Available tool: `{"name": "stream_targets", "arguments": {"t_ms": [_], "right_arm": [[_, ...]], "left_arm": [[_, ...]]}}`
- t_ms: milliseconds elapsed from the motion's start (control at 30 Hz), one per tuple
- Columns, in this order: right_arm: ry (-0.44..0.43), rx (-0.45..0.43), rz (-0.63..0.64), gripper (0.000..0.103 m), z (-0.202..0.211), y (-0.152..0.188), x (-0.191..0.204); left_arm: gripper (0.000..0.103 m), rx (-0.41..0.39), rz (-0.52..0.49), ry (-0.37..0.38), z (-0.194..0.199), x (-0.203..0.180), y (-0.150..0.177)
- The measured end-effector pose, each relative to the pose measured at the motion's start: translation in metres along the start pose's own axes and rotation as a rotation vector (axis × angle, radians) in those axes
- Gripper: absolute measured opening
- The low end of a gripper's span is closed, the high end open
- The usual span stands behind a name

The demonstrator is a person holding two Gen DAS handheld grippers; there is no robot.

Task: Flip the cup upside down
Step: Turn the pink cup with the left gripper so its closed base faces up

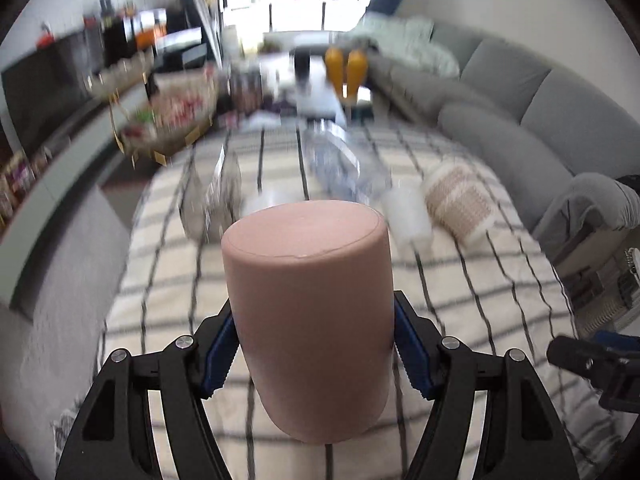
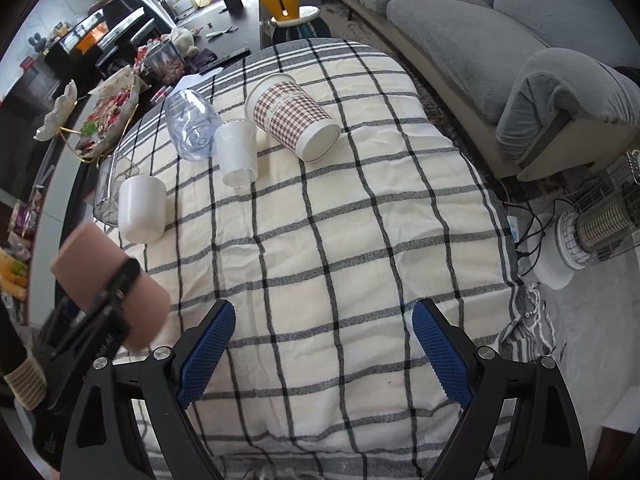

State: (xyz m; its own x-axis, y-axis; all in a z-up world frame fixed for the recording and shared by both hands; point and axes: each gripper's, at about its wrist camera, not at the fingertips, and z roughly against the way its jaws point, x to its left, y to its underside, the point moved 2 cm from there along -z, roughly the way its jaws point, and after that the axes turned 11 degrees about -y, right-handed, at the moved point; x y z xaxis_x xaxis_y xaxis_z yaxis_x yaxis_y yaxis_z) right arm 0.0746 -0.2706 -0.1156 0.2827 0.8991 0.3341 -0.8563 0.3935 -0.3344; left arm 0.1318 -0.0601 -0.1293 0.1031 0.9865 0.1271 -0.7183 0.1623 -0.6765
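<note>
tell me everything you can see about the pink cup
The pink cup is a plain, matte, dusty-pink cylinder with rounded edges, plastic or silicone by its look. The left gripper clamps its sides between blue pads, holding it in the air above the checked tablecloth. Its flat closed base faces the left camera; the opening is hidden.

A checked cloth (image 2: 340, 240) covers the table; on it lie a plaid cup (image 2: 294, 114), clear bottle (image 2: 190, 122), and two white cups (image 2: 237, 152) (image 2: 142, 208). A grey sofa (image 2: 460, 36) stands beside.
</note>
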Motion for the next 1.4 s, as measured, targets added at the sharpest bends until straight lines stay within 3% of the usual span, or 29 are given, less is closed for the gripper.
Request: {"name": "stream_targets", "arguments": {"t_ms": [167, 333, 633, 1100, 1400], "right_arm": [[0.014, -0.079, 0.031, 0.09, -0.006, 0.005, 0.0], [0.045, -0.173, 0.076, 0.09, -0.005, 0.006, 0.0], [0.044, -0.19, 0.077, 0.09, -0.003, 0.015, -0.004], [0.034, -0.172, 0.041, 0.09, 0.0, 0.024, -0.013], [0.02, -0.182, 0.029, 0.09, 0.01, 0.027, -0.014]], "left_arm": [[0.07, -0.178, -0.007, -0.019, 0.001, -0.003, 0.002], [0.07, -0.267, 0.007, -0.013, 0.002, -0.003, 0.01], [0.07, -0.272, 0.042, 0.031, -0.007, -0.007, 0.027], [0.071, -0.182, 0.006, -0.01, -0.013, -0.017, 0.045], [0.085, -0.154, 0.006, -0.018, 0.003, -0.012, 0.047]]}}
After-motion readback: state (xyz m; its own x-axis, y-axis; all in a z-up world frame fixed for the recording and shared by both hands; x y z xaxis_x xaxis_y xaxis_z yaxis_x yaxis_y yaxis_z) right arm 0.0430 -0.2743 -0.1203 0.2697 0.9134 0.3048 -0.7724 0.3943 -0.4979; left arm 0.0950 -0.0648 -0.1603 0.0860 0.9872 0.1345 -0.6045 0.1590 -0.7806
